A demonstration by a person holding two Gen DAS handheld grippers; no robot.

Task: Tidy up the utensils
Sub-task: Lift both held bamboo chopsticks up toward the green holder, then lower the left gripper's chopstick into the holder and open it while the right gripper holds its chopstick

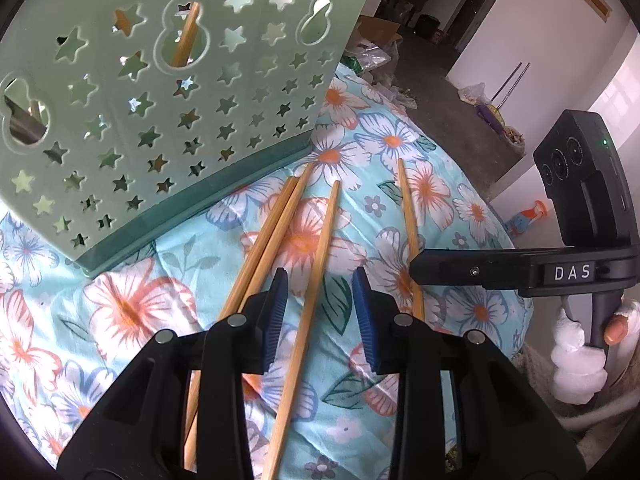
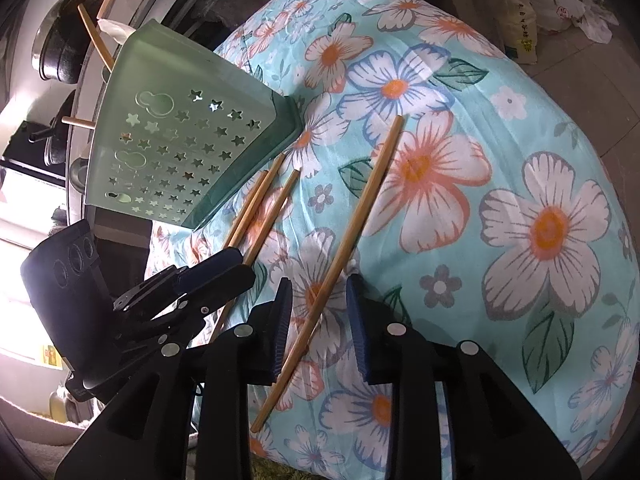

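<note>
Four wooden chopsticks lie on a floral cloth (image 1: 120, 300). My left gripper (image 1: 320, 280) is open, its blue pads on either side of one chopstick (image 1: 326, 236) without pressing it. A touching pair (image 1: 272, 232) lies just to its left. My right gripper (image 2: 319, 284) is also open, straddling the outermost chopstick (image 2: 360, 208); that chopstick (image 1: 408, 208) runs under the right gripper (image 1: 416, 268) in the left wrist view. A green star-cut utensil basket (image 1: 160, 120) stands behind, with a chopstick (image 1: 186, 36) inside. The left gripper (image 2: 240, 260) hovers over the other three chopsticks (image 2: 260, 200), beside the basket (image 2: 180, 152).
The cloth (image 2: 520, 160) drapes a rounded surface that falls away on the right and far sides. Dark pots (image 2: 56, 52) sit behind the basket. Bags (image 2: 520, 20) and a cardboard box (image 1: 376, 28) litter the floor beyond. A hand (image 1: 614, 330) grips the right gripper's handle.
</note>
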